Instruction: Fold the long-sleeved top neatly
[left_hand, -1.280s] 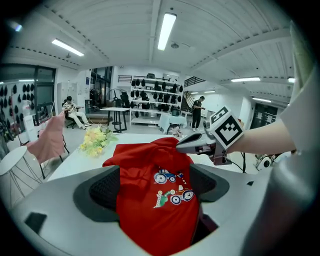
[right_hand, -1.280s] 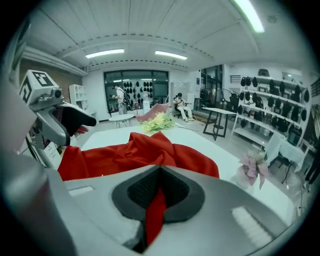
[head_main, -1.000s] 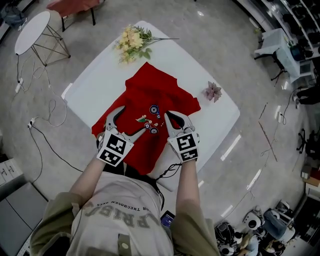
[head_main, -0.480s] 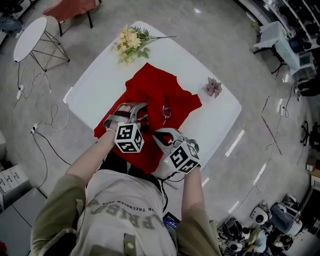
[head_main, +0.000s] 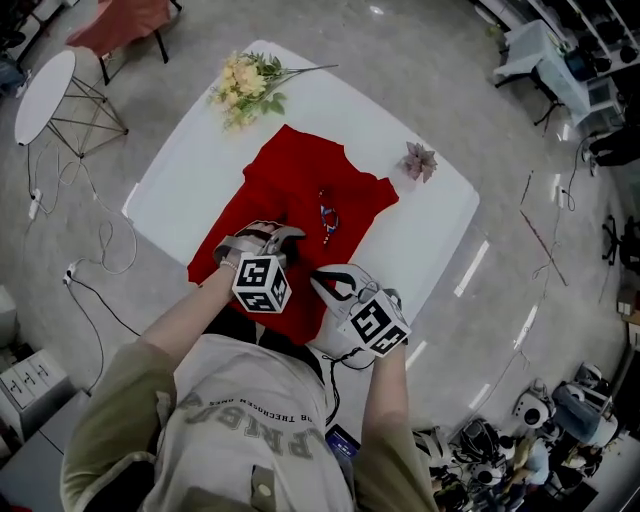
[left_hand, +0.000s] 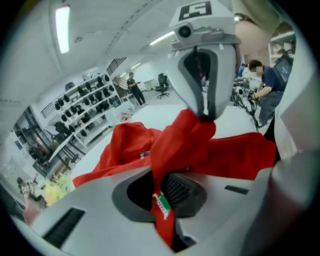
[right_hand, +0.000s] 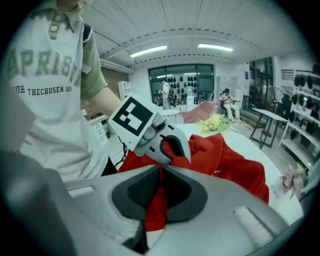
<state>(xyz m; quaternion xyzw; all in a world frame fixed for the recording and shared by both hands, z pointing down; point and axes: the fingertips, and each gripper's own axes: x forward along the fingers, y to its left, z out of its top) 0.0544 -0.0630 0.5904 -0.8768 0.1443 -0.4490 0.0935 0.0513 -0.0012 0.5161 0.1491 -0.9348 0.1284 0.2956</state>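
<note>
My left claw (head_main: 288, 233) has just closed on a pinch of the red top (head_main: 300, 180), and my right claw (head_main: 322, 280) is clamped on its near edge. The top lies mid-table (head_main: 190, 160), seemingly only partly folded, so most folding remains.

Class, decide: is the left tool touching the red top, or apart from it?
Touching. The left gripper view shows the jaws of the left tool, just closed, pinching a fold of the red top between their pads.
</note>
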